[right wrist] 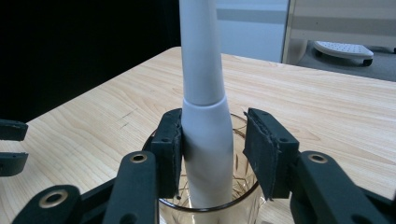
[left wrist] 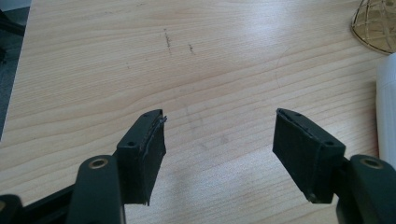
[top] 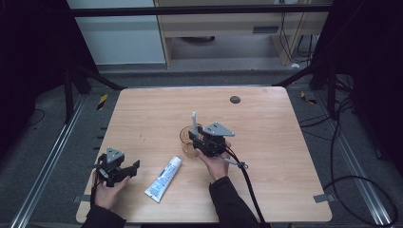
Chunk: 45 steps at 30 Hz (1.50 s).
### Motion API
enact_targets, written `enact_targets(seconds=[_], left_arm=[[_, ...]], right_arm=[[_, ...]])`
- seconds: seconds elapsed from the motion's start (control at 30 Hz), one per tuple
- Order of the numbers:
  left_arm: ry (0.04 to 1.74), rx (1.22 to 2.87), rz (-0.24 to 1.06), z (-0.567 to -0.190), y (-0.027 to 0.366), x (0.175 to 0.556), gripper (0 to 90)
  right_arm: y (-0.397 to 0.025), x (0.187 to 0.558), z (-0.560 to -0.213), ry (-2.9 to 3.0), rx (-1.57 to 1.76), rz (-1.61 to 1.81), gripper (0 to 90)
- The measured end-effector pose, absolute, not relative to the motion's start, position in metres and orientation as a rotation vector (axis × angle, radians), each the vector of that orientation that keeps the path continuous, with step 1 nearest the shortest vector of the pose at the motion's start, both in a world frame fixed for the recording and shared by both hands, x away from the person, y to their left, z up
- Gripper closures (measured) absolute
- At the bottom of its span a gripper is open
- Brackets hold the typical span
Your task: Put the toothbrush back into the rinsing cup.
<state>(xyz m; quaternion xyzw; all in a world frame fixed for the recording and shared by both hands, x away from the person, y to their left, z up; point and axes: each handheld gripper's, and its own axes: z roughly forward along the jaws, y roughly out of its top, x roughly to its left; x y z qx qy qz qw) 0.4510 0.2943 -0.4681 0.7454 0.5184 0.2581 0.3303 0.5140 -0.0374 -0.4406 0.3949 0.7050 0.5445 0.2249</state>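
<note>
A white electric toothbrush (right wrist: 205,121) stands upright in an amber glass cup (right wrist: 243,205) near the table's middle. My right gripper (right wrist: 212,128) is open around the brush's handle above the cup rim: its left pad touches the handle, while a gap separates the right pad from it. In the high view the right gripper (top: 196,137) sits over the cup (top: 186,142), with the toothbrush (top: 194,122) rising beside it. Near the front left, my left gripper (top: 131,171) is open and holds nothing. Its jaws (left wrist: 219,135) hover over bare wood.
A white toothpaste tube (top: 164,178) lies flat between the two hands, and its edge (left wrist: 386,107) shows at the right of the left gripper view. A small dark disc (top: 235,99) sits near the far edge of the table (top: 266,123). Cables trail off the front right.
</note>
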Motion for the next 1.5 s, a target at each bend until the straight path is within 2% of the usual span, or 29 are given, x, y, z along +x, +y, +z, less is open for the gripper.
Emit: enact_targets(seconds=[0.23,0.83,1.23,1.5], left_arm=[[1.354,1.944,0.679,-0.468,0.294,0.451,33.5],[1.355,1.94,0.676,-0.467,0.295,0.45,33.4],[1.357,1.936,0.674,-0.468,0.295,0.451,33.4],[1.358,1.932,0.671,-0.467,0.296,0.45,33.4]], right_arm=[[-0.037,0.512,-0.44,1.944,1.088,1.504,54.5],[-0.038,0.507,-0.433,1.945,1.067,1.52,40.6],[-0.04,0.504,-0.428,1.981,1.066,1.48,27.2],[-0.049,0.494,-0.424,2.015,1.04,1.451,25.6]])
